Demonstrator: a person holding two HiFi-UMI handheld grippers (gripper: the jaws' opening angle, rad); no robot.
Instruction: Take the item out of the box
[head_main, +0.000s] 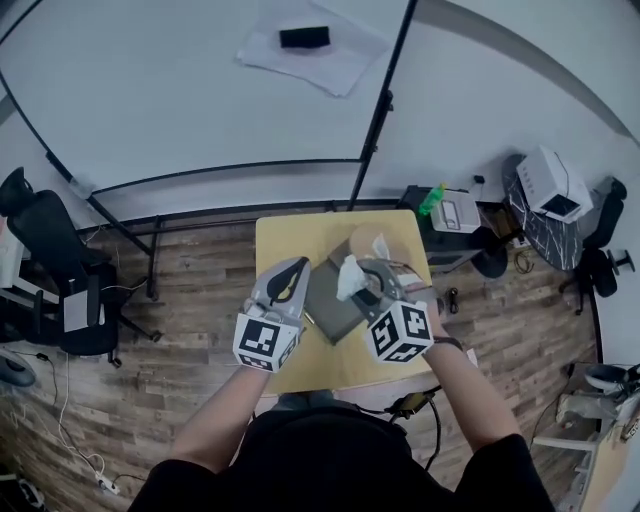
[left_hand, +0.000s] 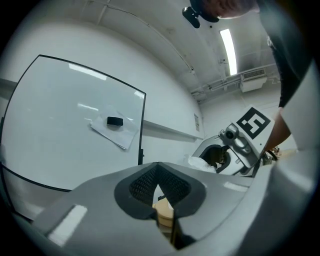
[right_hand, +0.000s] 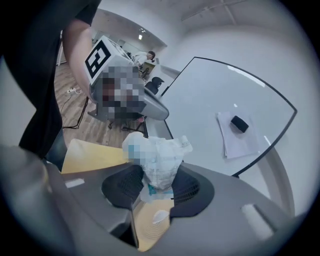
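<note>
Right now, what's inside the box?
In the box, the visible grey part looks bare. The right gripper, shut on a white packet, covers the rest, so I can't tell.

The right tongs (right_hand: 156, 185) are grey with black ribbed pads, and the crumpled packet (right_hand: 159, 162) between them is white with blue-green print. The left tongs (left_hand: 159, 187) show the same grey and black, and all 2 tongs bear black-and-white square markers. Beneath them the tabletop (head_main: 290, 240) is pale yellow, the box (head_main: 330, 305) brown and grey, the floor (head_main: 190, 300) brown wood-grain.
</note>
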